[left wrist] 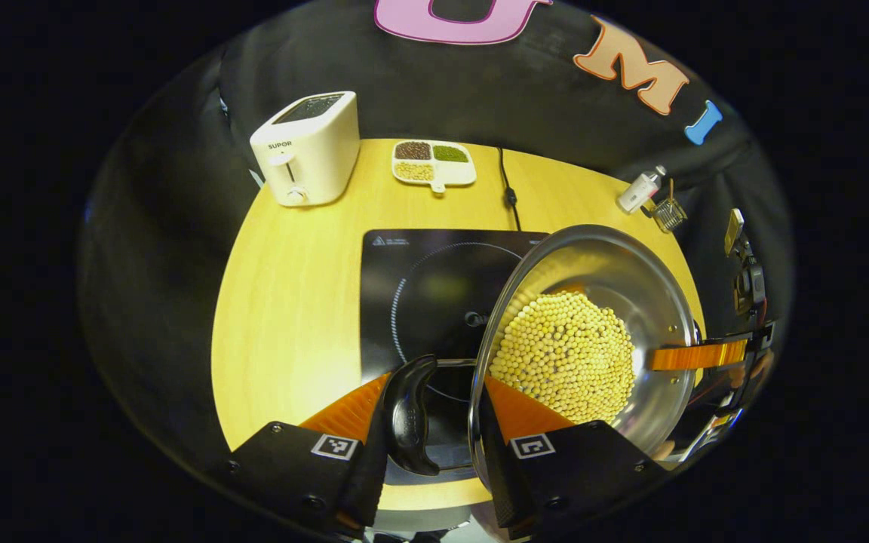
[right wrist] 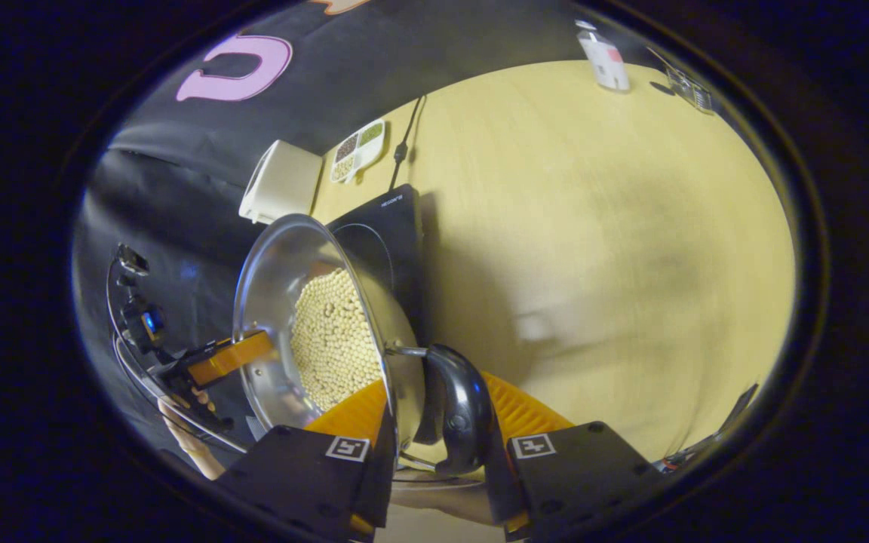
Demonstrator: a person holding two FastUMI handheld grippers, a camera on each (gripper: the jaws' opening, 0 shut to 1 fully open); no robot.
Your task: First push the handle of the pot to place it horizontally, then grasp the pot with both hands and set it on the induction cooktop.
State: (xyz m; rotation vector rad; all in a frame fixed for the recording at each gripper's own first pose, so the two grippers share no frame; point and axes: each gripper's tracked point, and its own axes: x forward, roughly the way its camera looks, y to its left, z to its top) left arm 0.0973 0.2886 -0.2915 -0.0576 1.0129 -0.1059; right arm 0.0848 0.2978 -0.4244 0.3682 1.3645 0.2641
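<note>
A steel pot holding yellow beans hangs tilted above the right part of the black induction cooktop. My left gripper is shut across the pot's wall and black side handle, one finger inside the pot, one outside. At the opposite rim the right gripper reaches a finger into the pot. In the right gripper view my right gripper pinches the other black handle and the wall of the pot. The left gripper grips the far rim, and the cooktop lies behind.
On the round wooden table a white toaster and a divided dish of grains stand at the back. The cooktop's cord runs rearward. A small white bottle and a wire rack sit at the right edge.
</note>
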